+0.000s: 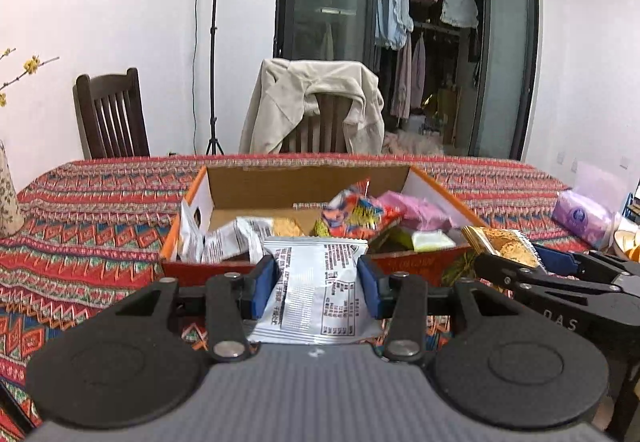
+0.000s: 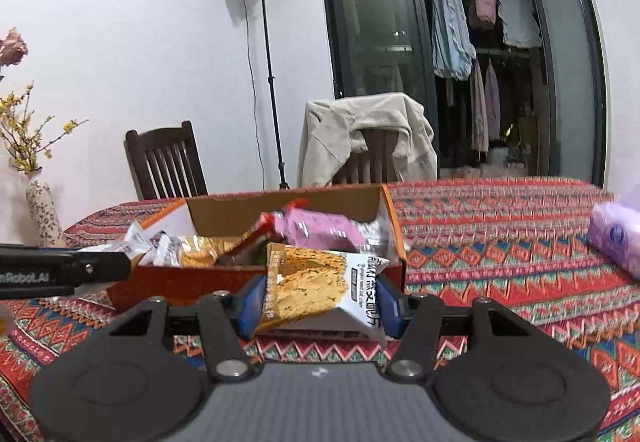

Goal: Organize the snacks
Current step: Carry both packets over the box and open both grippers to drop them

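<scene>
Clamped between our left gripper's point(image 1: 317, 284) blue pads, a white snack packet point(image 1: 316, 290) shows its printed back, held above the patterned tablecloth point(image 1: 80, 234) just short of the orange cardboard box point(image 1: 192, 197). Our right gripper point(image 2: 320, 300) is closed on a cracker packet point(image 2: 316, 286) with a golden biscuit picture, tilted, also in front of the box. Inside the box lie more snacks: white wrappers at left, a red-and-yellow bag point(image 1: 360, 209) and a pink pack point(image 1: 416, 207) at right. A purple tissue pack point(image 2: 618, 242) rests on the table's right side; a beige jacket point(image 1: 316, 101) drapes a chair beyond.
</scene>
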Tool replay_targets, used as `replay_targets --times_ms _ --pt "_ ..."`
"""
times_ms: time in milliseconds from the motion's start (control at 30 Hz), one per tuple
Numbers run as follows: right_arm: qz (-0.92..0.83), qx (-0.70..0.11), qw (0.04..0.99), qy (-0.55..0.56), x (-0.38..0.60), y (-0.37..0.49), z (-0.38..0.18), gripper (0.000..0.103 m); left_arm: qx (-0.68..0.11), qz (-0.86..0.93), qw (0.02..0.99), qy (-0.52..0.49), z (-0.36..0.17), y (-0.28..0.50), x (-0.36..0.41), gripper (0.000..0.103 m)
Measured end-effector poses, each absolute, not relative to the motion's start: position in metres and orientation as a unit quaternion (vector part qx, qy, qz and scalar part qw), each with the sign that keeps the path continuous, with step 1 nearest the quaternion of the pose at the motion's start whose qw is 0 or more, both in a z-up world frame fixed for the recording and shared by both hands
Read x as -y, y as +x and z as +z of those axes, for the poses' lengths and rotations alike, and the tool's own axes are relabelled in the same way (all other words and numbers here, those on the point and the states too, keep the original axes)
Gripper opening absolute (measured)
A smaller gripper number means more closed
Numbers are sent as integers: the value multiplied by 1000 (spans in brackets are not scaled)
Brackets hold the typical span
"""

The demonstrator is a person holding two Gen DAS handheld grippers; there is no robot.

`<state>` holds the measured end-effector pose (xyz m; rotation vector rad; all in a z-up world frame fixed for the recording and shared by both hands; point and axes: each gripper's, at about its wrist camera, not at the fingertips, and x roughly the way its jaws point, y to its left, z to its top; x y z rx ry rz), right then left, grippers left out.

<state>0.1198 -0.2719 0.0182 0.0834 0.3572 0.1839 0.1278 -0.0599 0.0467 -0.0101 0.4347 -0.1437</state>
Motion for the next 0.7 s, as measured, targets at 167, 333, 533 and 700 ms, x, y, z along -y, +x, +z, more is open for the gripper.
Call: replay_targets --times_ms 167,333,533,700 --pt "91 -158 983 24 265 122 40 57 -196 -73 978 -7 59 137 59 46" --pt "90 -147 985 23 255 144 60 57 -176 -59 982 -17 75 156 55 46" --pt "84 -152 985 18 241 184 73 57 -164 -30 985 -33 88 192 46 46" --pt "76 -165 983 7 229 221 72 57 -169 -4 985 -29 87 229 41 46"
